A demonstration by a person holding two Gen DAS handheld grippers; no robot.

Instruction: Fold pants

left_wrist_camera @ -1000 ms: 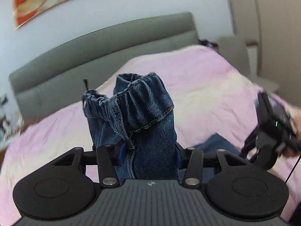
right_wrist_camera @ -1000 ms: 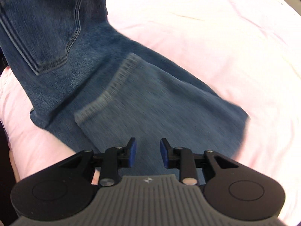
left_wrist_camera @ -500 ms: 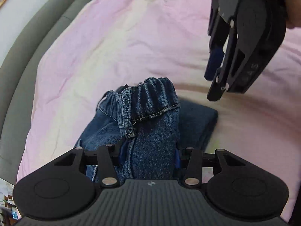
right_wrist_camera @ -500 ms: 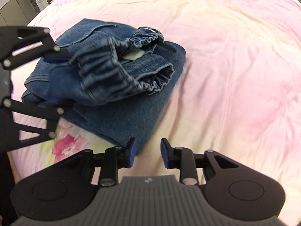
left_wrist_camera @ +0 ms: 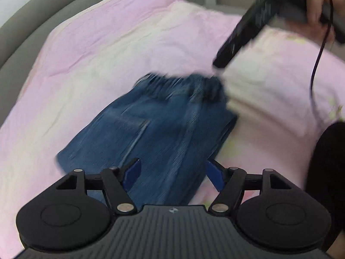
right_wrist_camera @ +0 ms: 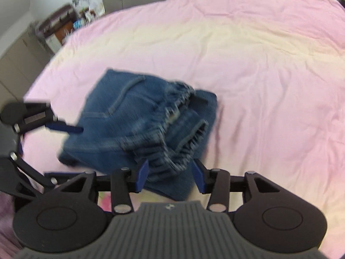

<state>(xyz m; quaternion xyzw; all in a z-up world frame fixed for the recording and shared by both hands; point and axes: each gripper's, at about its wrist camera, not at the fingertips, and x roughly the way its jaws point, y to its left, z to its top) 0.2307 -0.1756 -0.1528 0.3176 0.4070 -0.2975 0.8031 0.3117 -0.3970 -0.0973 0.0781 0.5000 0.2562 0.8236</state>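
Observation:
The blue jeans (left_wrist_camera: 163,125) lie folded in a thick bundle on the pink bedspread (left_wrist_camera: 107,49), elastic waistband (right_wrist_camera: 172,151) on top. My left gripper (left_wrist_camera: 172,173) hovers low over the bundle's near end. Its jaws are opening, denim shows between the blue pads (left_wrist_camera: 131,172), and they do not press on it. My right gripper (right_wrist_camera: 170,173) hangs over the waistband end with jaws opening and gathered denim between the pads, none gripped. In the left wrist view the right gripper (left_wrist_camera: 217,64) points down at the waistband. The left gripper (right_wrist_camera: 64,127) shows at the left of the right wrist view.
A grey upholstered bed frame (left_wrist_camera: 32,21) runs along the far side. Shelves and a cabinet (right_wrist_camera: 58,28) stand beyond the bed's corner. A hand and a black cable (left_wrist_camera: 317,60) are at the upper right, a dark-clothed body part (left_wrist_camera: 327,172) at the right edge.
The left gripper came down and let go of the bunched jeans, which now lie flat on the bundle. Both grippers' jaws stand wider. The right gripper moved over the waistband.

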